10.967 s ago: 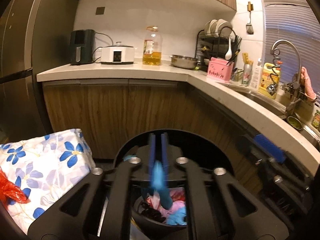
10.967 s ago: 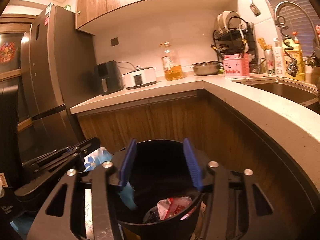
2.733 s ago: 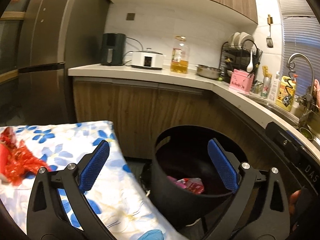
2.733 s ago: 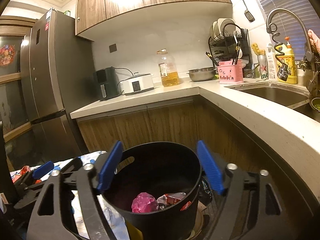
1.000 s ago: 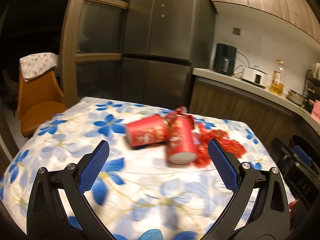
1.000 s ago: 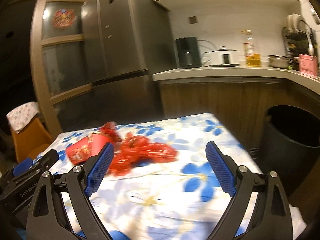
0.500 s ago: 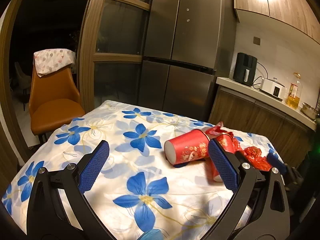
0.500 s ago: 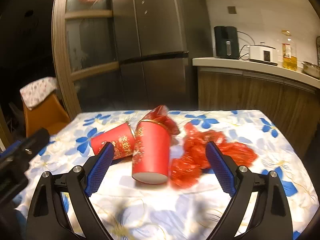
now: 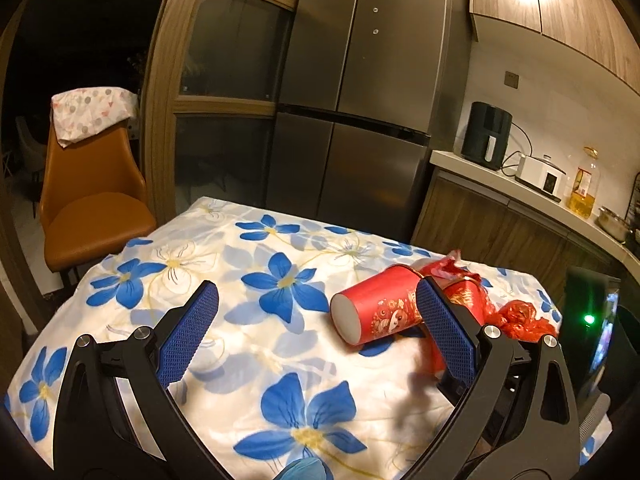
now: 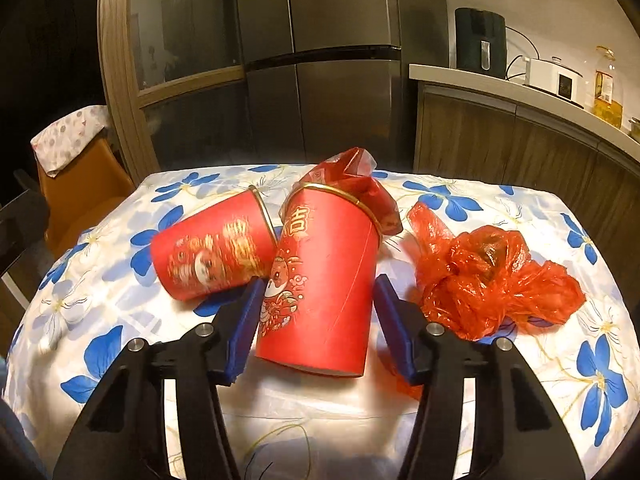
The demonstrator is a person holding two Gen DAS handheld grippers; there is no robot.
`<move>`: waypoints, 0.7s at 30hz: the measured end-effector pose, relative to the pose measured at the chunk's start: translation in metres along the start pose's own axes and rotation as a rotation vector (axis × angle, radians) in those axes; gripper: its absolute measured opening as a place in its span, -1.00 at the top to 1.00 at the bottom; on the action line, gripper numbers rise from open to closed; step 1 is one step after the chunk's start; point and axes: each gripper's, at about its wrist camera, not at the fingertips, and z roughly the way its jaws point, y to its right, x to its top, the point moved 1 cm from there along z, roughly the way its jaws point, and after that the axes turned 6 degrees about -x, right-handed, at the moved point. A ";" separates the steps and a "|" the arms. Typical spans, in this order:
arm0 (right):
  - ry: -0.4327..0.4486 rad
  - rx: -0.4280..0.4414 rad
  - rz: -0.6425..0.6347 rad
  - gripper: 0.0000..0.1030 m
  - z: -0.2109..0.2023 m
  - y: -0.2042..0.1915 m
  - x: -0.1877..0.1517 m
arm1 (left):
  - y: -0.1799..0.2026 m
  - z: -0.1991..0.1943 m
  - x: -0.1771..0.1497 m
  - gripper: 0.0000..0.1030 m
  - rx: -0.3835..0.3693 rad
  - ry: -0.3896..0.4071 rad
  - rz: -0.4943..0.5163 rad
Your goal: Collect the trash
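Observation:
Two red paper cups lie on the flowered tablecloth [image 10: 500, 392]. In the right wrist view my right gripper [image 10: 316, 320] is open, its blue pads on either side of the nearer cup [image 10: 324, 280], which has a red wrapper [image 10: 352, 172] stuffed in its mouth. The second cup [image 10: 212, 252] lies just left of it. A crumpled red plastic bag [image 10: 492, 280] lies to the right. In the left wrist view my left gripper [image 9: 316, 336] is open and empty above the cloth, the second cup [image 9: 376, 308] near its right pad.
An orange chair [image 9: 88, 200] stands beyond the table's far left corner. A steel fridge [image 9: 360, 120] stands behind the table, with a kitchen counter [image 9: 520, 196] to the right. The black trash bin [image 9: 592, 292] stands off the table's right end.
Both grippers have swung from the trash bin to the table. The right gripper has moved forward and narrowed so its pads now flank the nearer cup. The left gripper moved slightly closer, still wide open.

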 end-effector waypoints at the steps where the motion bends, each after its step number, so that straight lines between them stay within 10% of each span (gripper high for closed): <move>1: 0.006 0.006 -0.003 -0.04 -0.002 0.000 0.000 | 0.000 0.001 0.000 -0.89 -0.006 0.001 0.005; 21: 0.226 0.092 0.101 0.02 -0.102 0.044 0.003 | 0.018 0.070 -0.002 -0.89 -0.195 -0.148 0.036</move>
